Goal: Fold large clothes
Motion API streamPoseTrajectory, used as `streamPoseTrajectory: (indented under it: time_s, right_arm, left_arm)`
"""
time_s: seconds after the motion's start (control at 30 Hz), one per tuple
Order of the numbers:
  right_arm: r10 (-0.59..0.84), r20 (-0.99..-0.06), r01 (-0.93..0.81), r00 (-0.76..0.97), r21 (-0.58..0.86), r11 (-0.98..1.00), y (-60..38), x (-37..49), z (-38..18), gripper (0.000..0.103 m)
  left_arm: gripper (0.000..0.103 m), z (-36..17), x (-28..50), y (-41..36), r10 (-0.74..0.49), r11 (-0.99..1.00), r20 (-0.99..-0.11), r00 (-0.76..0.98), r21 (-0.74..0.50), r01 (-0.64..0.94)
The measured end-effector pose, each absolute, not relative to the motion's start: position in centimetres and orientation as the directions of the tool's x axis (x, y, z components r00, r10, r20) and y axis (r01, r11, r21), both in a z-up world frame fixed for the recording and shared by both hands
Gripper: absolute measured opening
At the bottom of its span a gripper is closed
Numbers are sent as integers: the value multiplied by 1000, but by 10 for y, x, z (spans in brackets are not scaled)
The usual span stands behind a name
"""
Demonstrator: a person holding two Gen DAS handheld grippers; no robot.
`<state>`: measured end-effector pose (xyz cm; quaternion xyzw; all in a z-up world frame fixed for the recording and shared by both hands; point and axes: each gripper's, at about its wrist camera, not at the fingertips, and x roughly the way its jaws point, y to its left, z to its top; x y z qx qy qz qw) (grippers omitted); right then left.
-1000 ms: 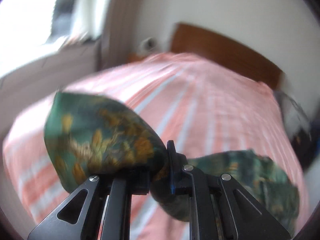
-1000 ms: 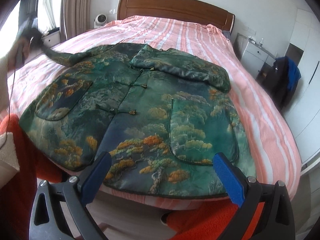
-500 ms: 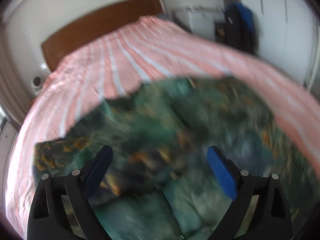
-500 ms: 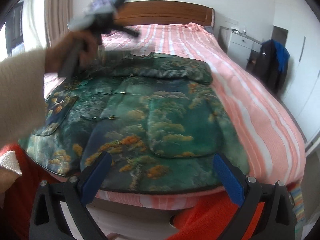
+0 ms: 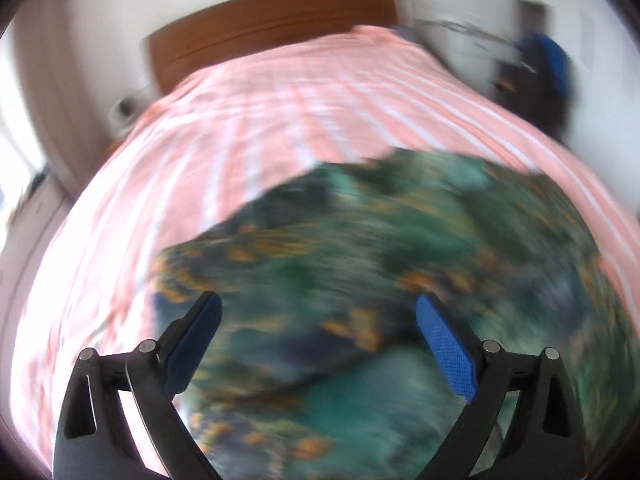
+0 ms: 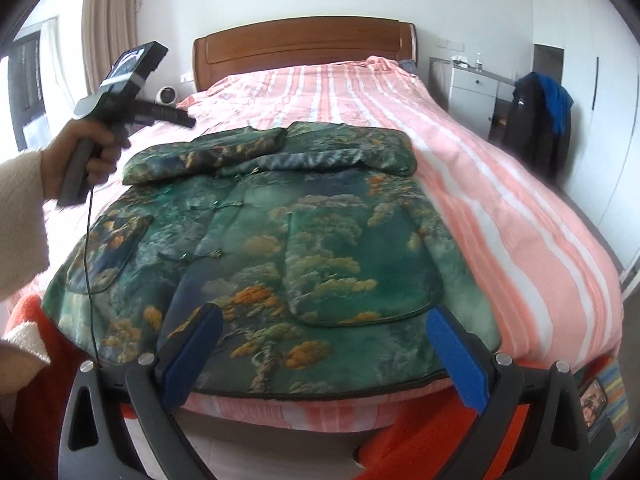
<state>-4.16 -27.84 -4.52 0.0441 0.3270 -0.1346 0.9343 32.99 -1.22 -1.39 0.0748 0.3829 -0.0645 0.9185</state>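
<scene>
A large green jacket with an orange tree print (image 6: 304, 240) lies front up on the pink striped bed (image 6: 500, 216), hem toward me. Both sleeves are folded across its chest near the collar (image 6: 248, 152). My right gripper (image 6: 324, 340) is open and empty, held just off the foot of the bed above the hem. My left gripper (image 5: 316, 332) is open and empty above the jacket (image 5: 400, 280); its view is blurred. The left tool also shows in the right wrist view (image 6: 132, 92), held in a hand over the jacket's left shoulder.
A wooden headboard (image 6: 304, 48) stands at the far end of the bed. A white nightstand (image 6: 472, 92) and a chair with dark and blue clothes (image 6: 536, 120) stand to the right. Curtains (image 6: 108, 32) hang on the left. Orange fabric (image 6: 420, 432) lies below the foot.
My left gripper let go of the left sleeve, which now lies folded across the chest. It opened and swung back over the jacket. My right gripper stayed open near the hem.
</scene>
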Motion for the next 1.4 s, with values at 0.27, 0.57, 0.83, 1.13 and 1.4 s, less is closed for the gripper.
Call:
streamPoseTrajectory:
  time_s: [0.27, 0.57, 0.83, 1.13, 1.4]
  right_arm:
    - [-215, -629, 279, 747, 4, 960, -280, -44, -48, 101]
    - [-209, -642, 288, 737, 19, 957, -284, -42, -54, 101]
    - [-193, -650, 276, 735, 27, 961, -283, -40, -57, 101]
    - [-195, -655, 292, 730, 40, 956, -289, -42, -59, 101]
    - [-182, -665, 291, 724, 56, 955, -293, -44, -63, 101]
  left_arm:
    - [98, -108, 357, 58, 69, 997, -870, 488, 77, -3]
    - [98, -59, 337, 28, 2, 993, -812, 583, 69, 93]
    - [98, -15, 331, -63, -189, 957, -753, 630, 4, 292]
    - [99, -67, 338, -156, -215, 920, -805, 552, 22, 391]
    - [98, -97, 316, -174, -132, 848, -839, 527, 180, 499]
